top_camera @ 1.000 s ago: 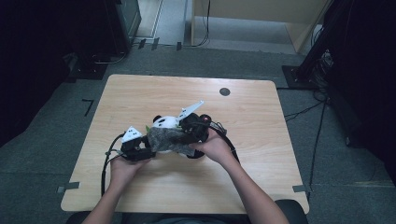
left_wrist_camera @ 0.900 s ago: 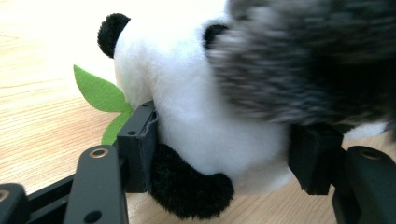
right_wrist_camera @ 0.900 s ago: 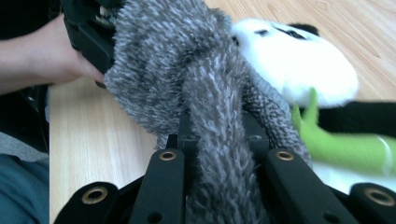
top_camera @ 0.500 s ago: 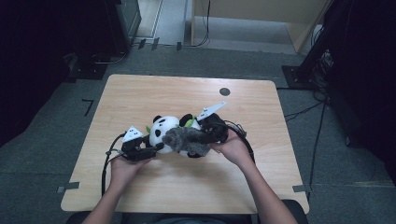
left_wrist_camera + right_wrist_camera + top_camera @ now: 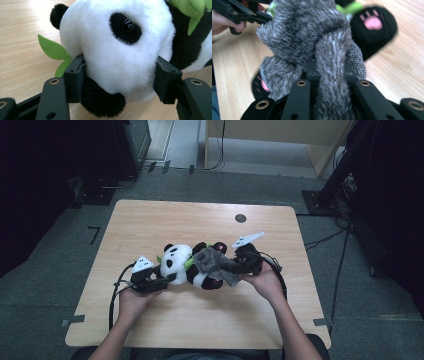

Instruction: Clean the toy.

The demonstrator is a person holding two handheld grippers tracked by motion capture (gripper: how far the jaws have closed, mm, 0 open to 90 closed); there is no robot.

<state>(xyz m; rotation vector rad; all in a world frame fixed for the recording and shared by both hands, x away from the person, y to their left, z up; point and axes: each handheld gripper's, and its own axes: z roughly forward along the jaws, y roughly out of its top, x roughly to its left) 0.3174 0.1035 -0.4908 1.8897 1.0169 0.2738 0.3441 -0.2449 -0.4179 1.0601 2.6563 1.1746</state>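
Note:
A black-and-white panda plush [image 5: 177, 262] lies on its side in the middle of the wooden table [image 5: 150, 220]. My left gripper [image 5: 167, 279] has its pads pressed on either side of the panda's white head [image 5: 117, 55]. A green felt leaf [image 5: 51, 48] sticks out behind that head. A grey fuzzy knitted cloth [image 5: 215, 265] drapes over the panda's body. My right gripper [image 5: 235, 266] is shut on a strand of this cloth [image 5: 312, 37], close to the panda's black paw [image 5: 374, 27] with pink pads. The left gripper [image 5: 239, 12] also shows at the top left of the right gripper view.
A small black round mark [image 5: 240, 218] sits near the table's far edge. Cables trail from both grippers toward the near edge. Dark equipment and stands ring the table on the floor. Bare wood lies on the far half and the near strip.
My right gripper has moved to the right with the grey cloth, drawing it off the panda's head, which now shows white. The left gripper has stayed in place.

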